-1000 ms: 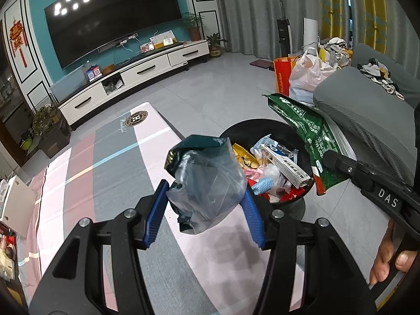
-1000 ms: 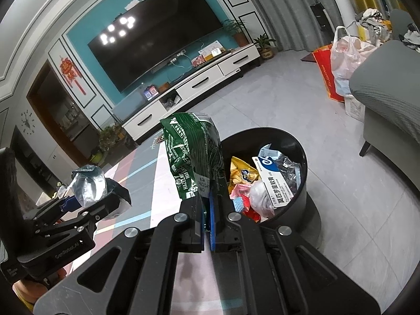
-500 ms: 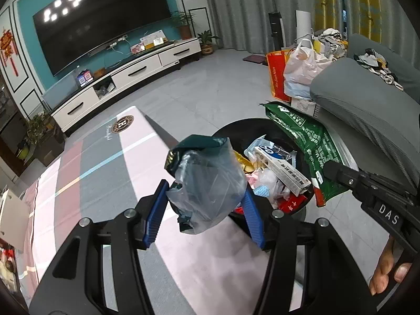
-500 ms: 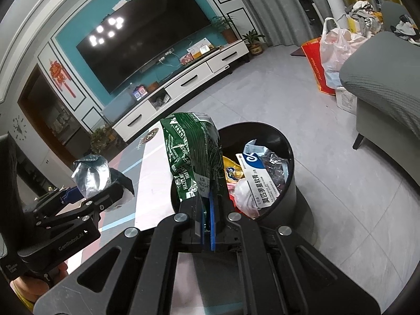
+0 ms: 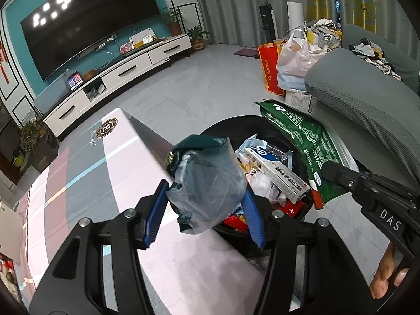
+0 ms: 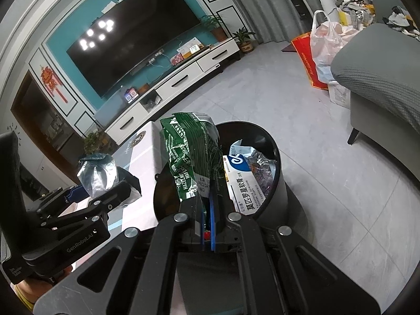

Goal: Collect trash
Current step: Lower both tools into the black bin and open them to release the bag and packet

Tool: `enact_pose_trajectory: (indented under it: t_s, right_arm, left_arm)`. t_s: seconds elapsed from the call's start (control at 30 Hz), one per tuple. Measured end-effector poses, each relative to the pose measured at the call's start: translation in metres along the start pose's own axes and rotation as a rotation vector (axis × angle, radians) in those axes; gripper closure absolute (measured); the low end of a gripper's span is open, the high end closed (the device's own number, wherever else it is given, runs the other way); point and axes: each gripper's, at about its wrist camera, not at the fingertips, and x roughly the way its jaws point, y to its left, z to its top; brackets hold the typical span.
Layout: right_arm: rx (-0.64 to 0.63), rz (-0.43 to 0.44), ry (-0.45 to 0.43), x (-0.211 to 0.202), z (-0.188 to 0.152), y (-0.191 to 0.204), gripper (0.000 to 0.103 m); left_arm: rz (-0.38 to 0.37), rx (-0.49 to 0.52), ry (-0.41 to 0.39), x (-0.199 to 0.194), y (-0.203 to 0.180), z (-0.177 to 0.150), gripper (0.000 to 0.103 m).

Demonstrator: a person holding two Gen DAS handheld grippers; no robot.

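My left gripper (image 5: 203, 210) is shut on a crumpled silver and dark teal foil bag (image 5: 207, 181), held over the table edge beside a black round trash bin (image 5: 231, 123). The bin holds several wrappers and a white tube box (image 5: 275, 173). My right gripper (image 6: 207, 220) is shut on a green wafer wrapper (image 6: 191, 157), held upright over the near rim of the bin (image 6: 273, 141). The wrapper also shows in the left wrist view (image 5: 302, 141). The left gripper with its foil bag (image 6: 97, 173) shows at the left of the right wrist view.
A pink and grey striped table (image 5: 92, 178) lies left of the bin. A grey sofa (image 5: 367, 105) stands at the right with bags (image 5: 291, 63) beside it. A TV cabinet (image 5: 118, 76) lines the far wall across the grey tiled floor.
Both grippers have moved closer to the bin with their loads. The green wrapper now stands over the bin's near rim. Neither grip has changed.
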Motion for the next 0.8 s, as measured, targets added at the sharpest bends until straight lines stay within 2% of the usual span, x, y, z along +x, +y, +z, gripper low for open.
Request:
enact_pose_trajectory:
  t_s: [0.8]
  right_arm:
    - [0.004,-0.025,0.023,0.029,0.007,-0.006,0.099]
  left_arm:
    - [0.002,0.035,0.043,0.037,-0.012,0.009,0.046]
